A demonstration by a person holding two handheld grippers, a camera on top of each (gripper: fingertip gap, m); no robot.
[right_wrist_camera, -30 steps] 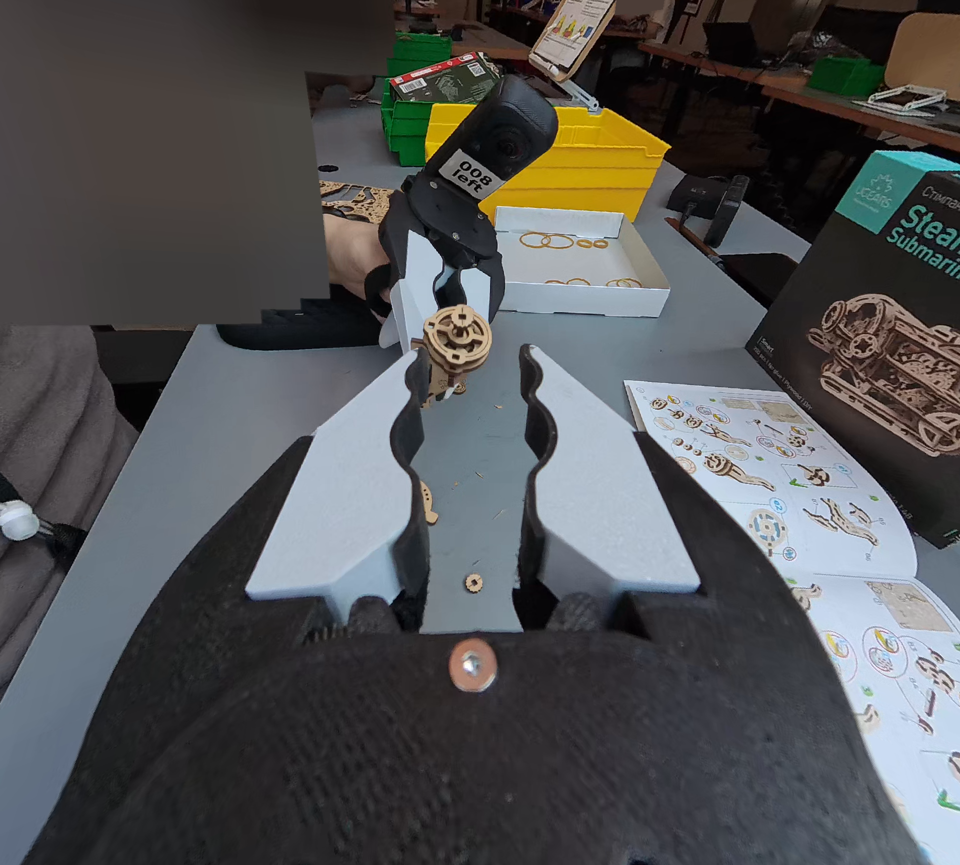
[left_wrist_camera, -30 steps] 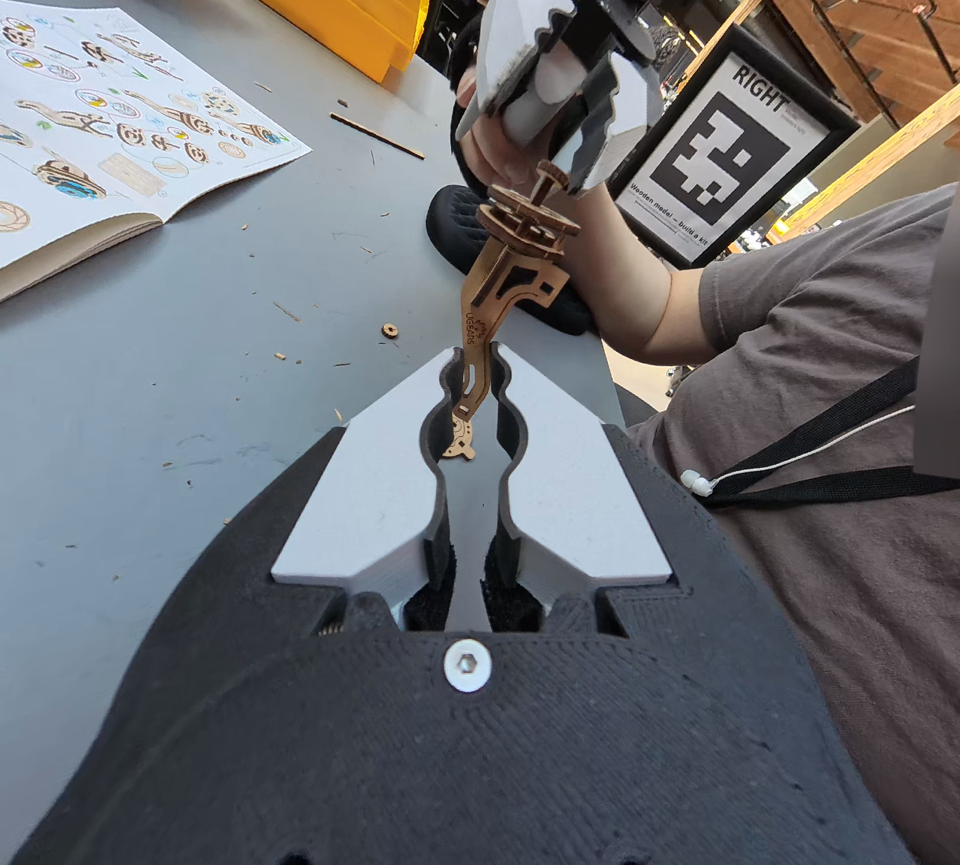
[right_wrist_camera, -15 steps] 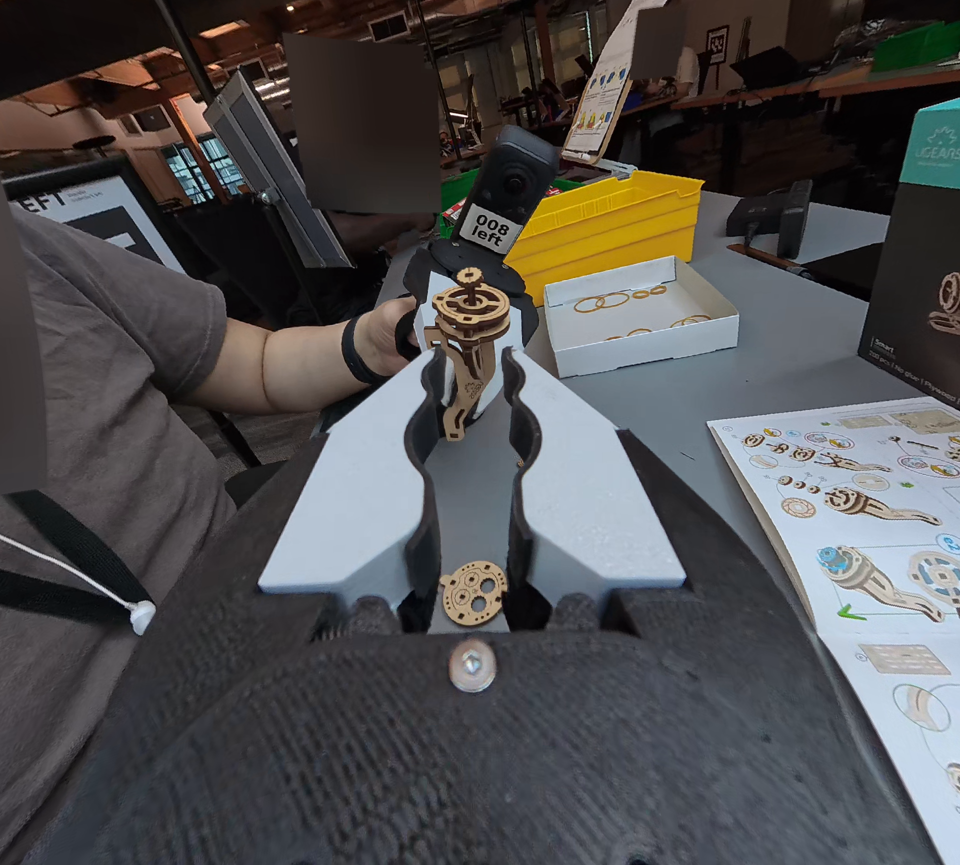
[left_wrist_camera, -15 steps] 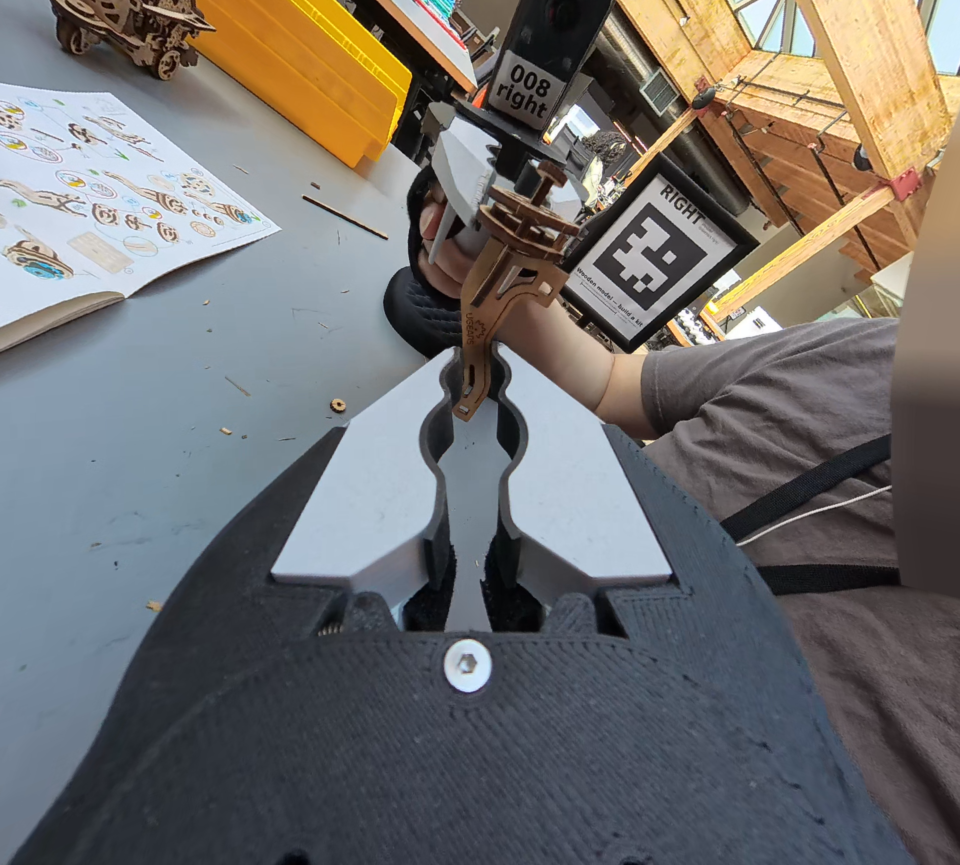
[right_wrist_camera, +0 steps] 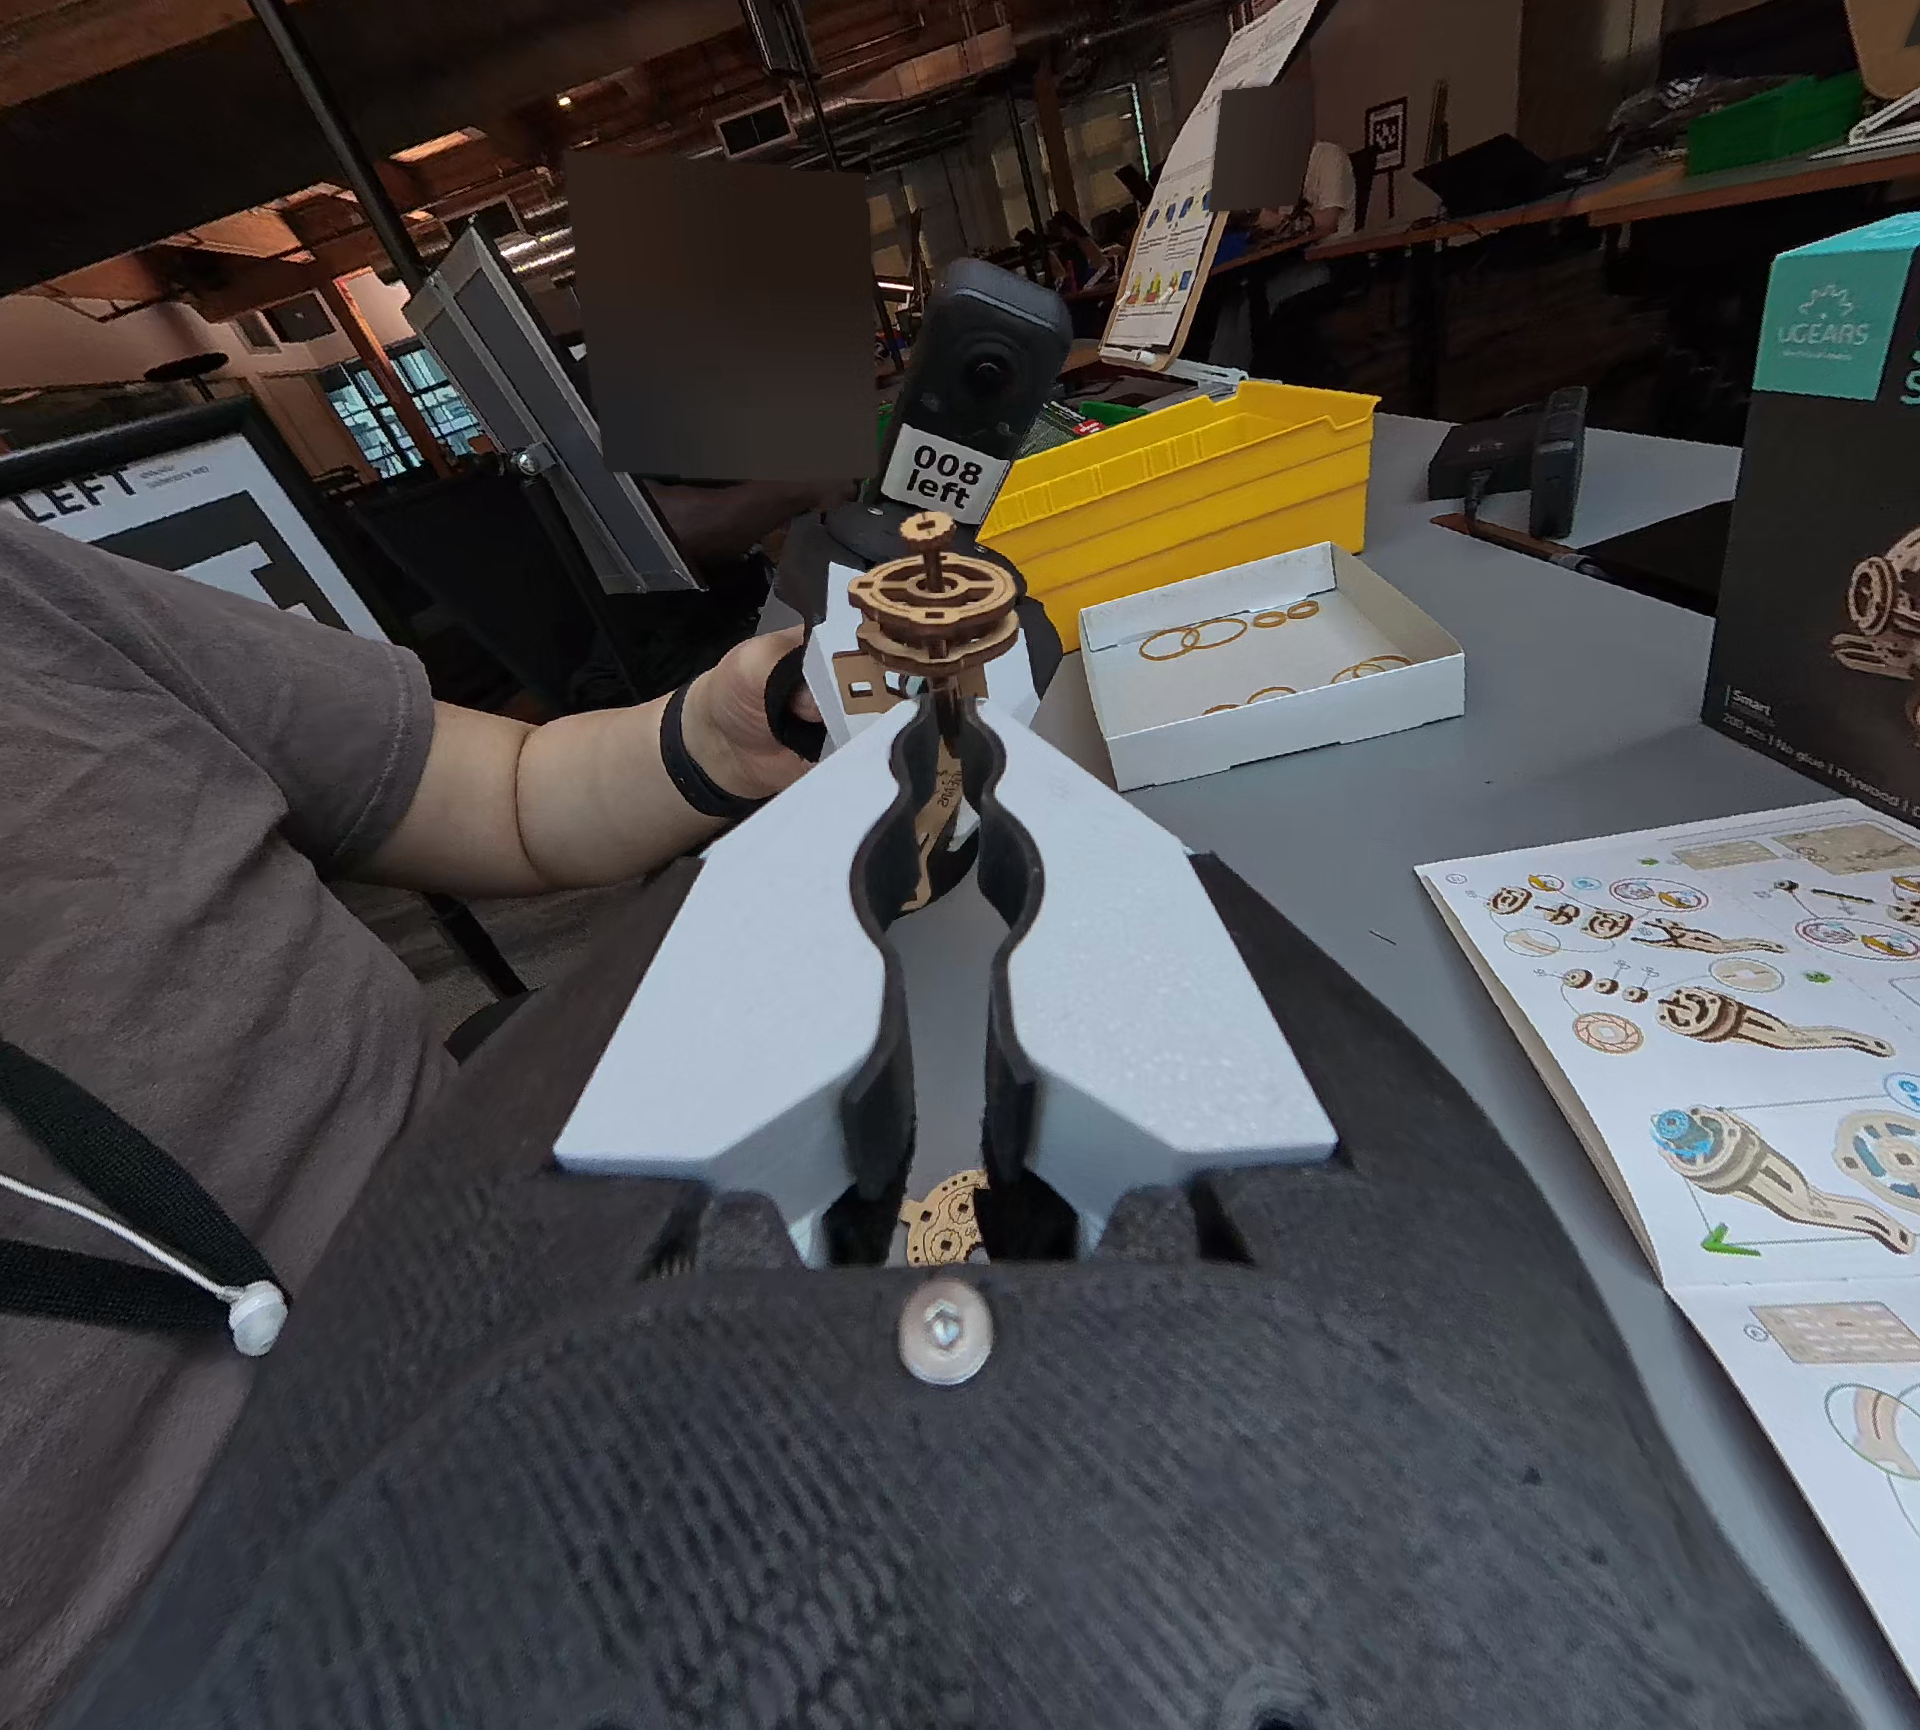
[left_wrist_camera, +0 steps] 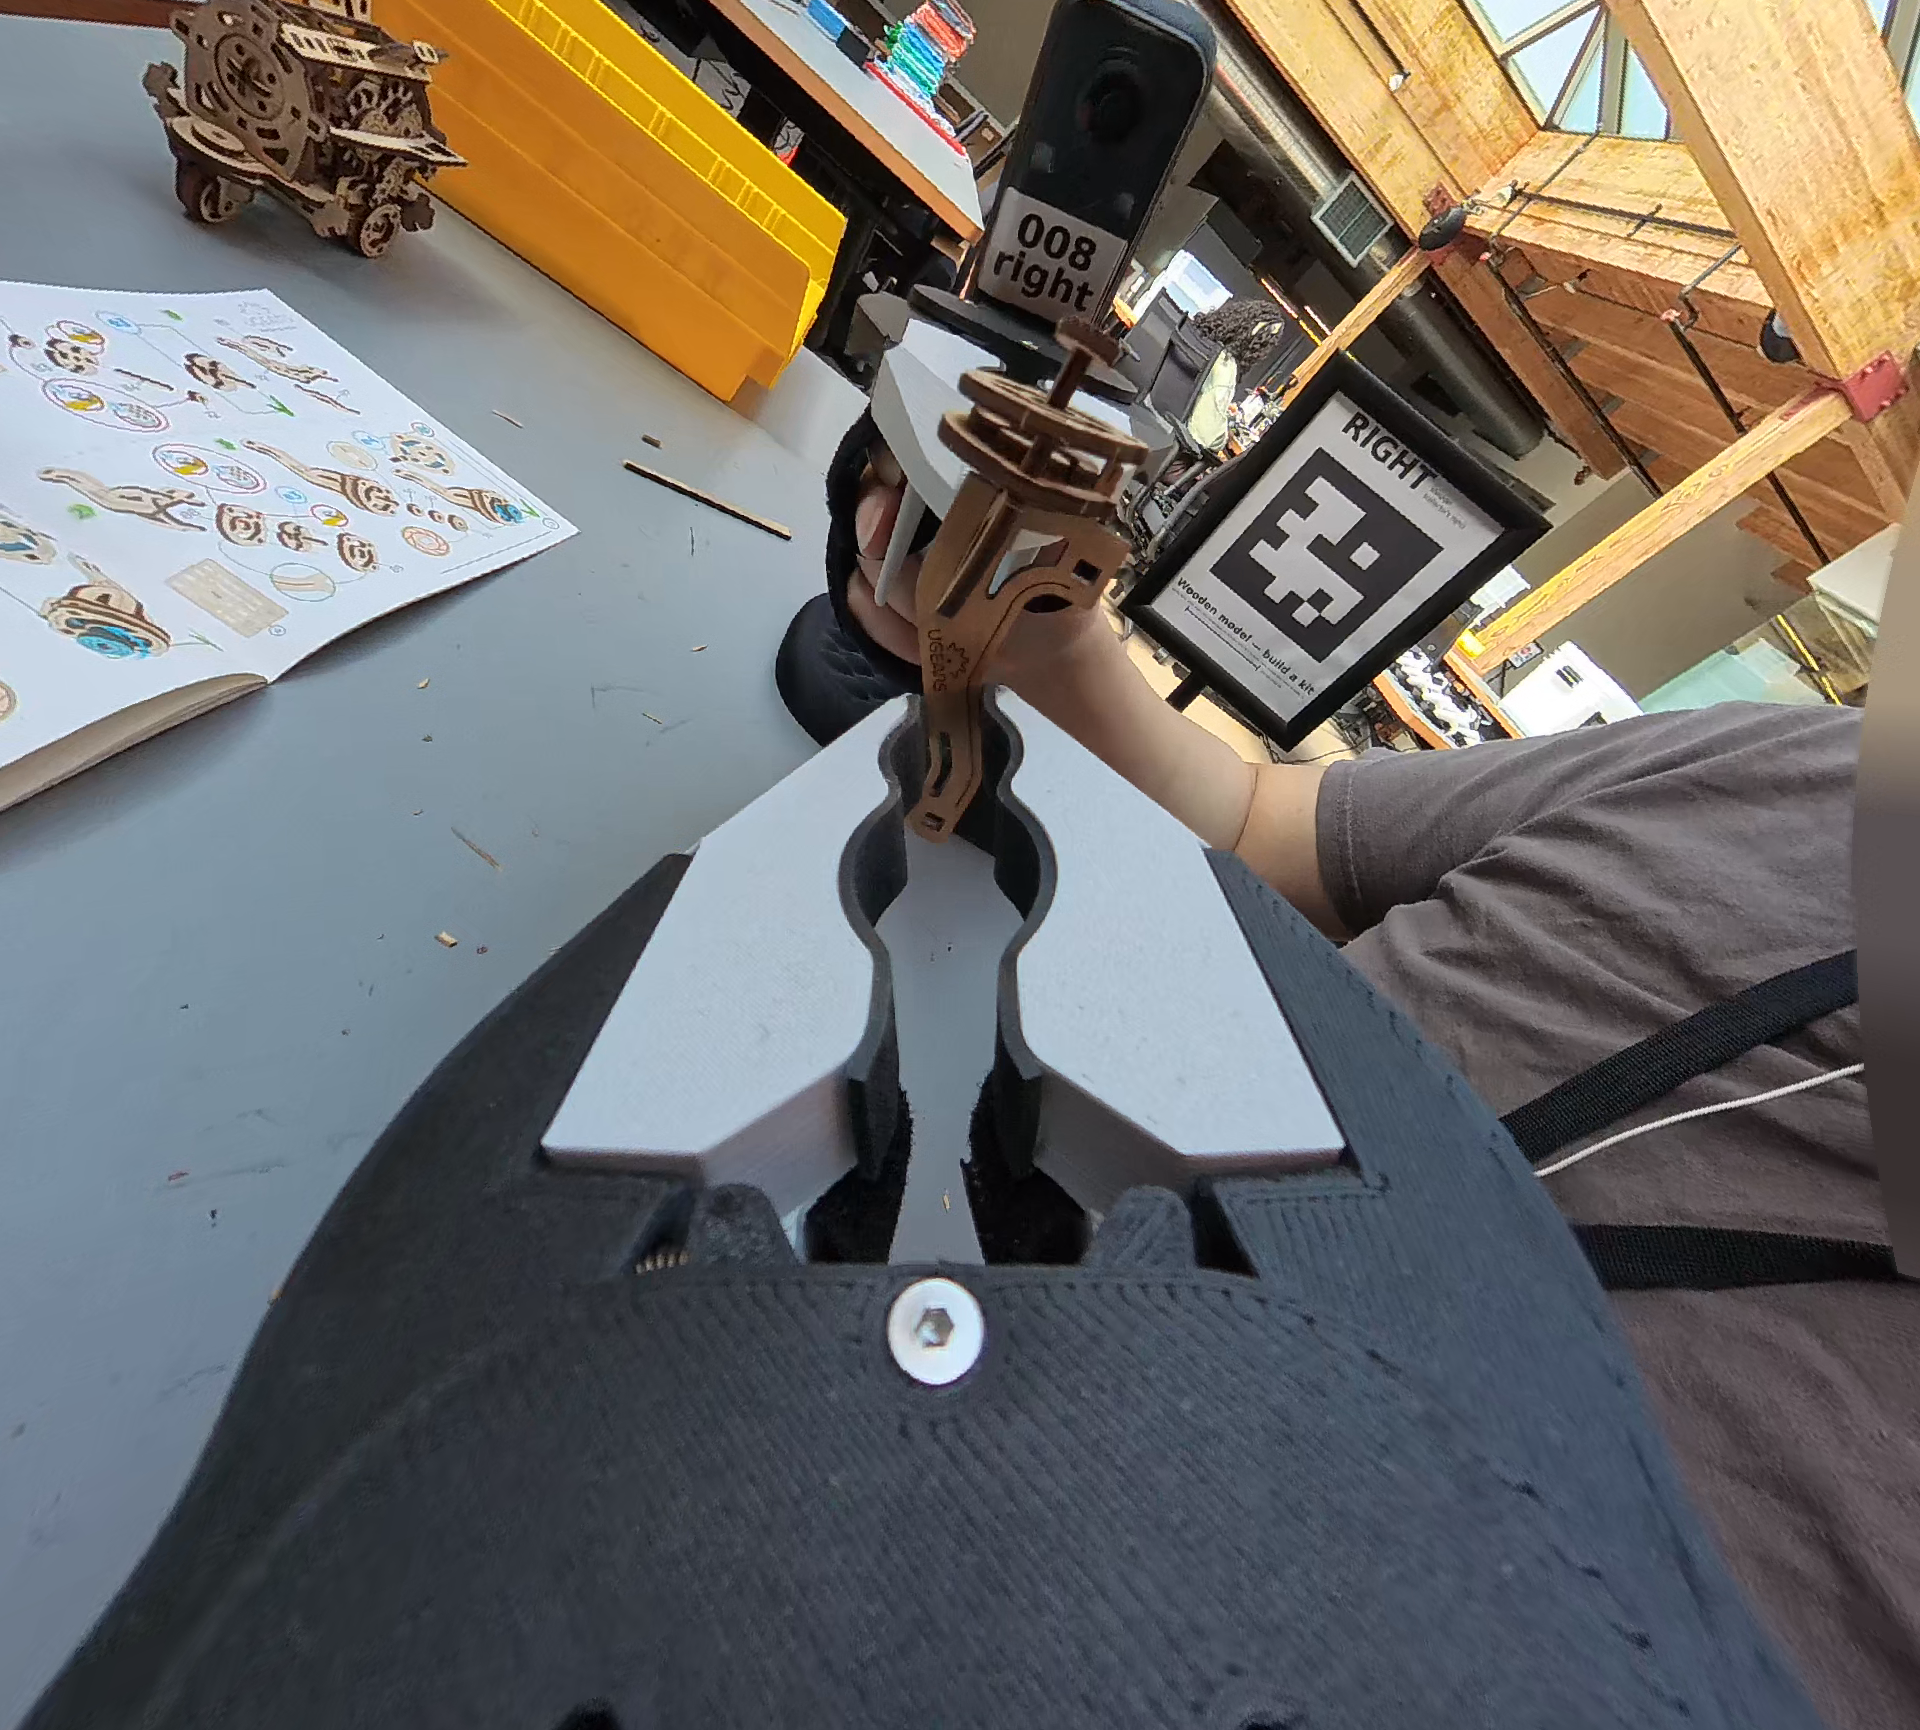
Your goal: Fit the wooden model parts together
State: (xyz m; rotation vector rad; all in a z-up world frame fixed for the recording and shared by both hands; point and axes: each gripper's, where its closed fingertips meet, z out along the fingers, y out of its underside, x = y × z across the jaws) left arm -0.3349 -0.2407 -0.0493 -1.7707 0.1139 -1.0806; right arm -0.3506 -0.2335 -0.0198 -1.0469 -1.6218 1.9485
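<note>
Item: brown laser-cut plywood sub-assembly (left_wrist_camera: 1023,527), a slotted curved arm topped by stacked toothed discs on a thin axle. It is held upright in the air above the grey table (left_wrist_camera: 312,901).

Grip: the arm's lower end is pinched at the tips of the left gripper (left_wrist_camera: 951,750), whose jaws are nearly closed. The right gripper (right_wrist_camera: 940,745) is now narrowed about the same arm just under the discs; a second ago it stood wide open beside the piece, which was tilted and lower. Firm contact on the right cannot be told for certain. A handover or two-handed bracing is judged under way.

Loose part: a flat round pierced wooden disc (right_wrist_camera: 945,1218) is seen on the table beneath the right gripper's base, unfitted.

Surroundings: open illustrated instruction booklet (right_wrist_camera: 1704,1036), white shallow box of rubber rings (right_wrist_camera: 1268,662), yellow plastic bin (right_wrist_camera: 1184,475), finished dark wooden wheeled model (left_wrist_camera: 301,111).
</note>
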